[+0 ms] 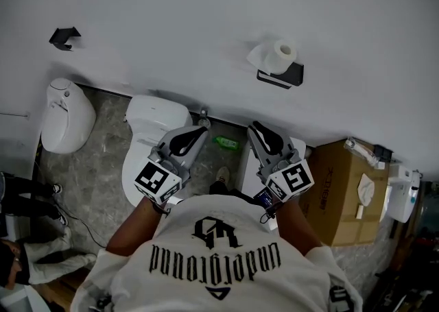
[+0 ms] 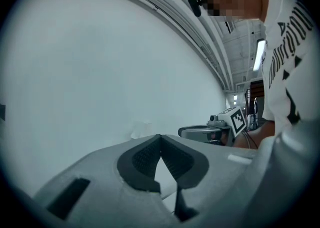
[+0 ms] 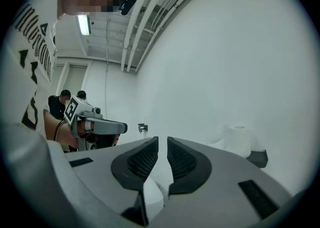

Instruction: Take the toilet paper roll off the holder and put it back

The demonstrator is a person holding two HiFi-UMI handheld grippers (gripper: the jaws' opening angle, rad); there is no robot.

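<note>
The white toilet paper roll (image 1: 282,52) stands on a black wall holder (image 1: 287,77) with a loose sheet hanging to its left. The right gripper view shows the roll (image 3: 239,140) and the holder (image 3: 258,158) ahead and to the right. Both grippers are held level in front of the person and point at the white wall, below and short of the roll. My left gripper (image 1: 203,124) is shut, its pads meeting at the tip (image 2: 160,137), with nothing between them. My right gripper (image 1: 254,125) is also shut and empty (image 3: 162,140).
A second black holder (image 1: 64,37) hangs empty at the wall's far left. Below the grippers are a white toilet (image 1: 152,125) and a white urinal-like fixture (image 1: 65,115). A cardboard box (image 1: 343,187) stands at the right. People (image 3: 65,99) stand in the background.
</note>
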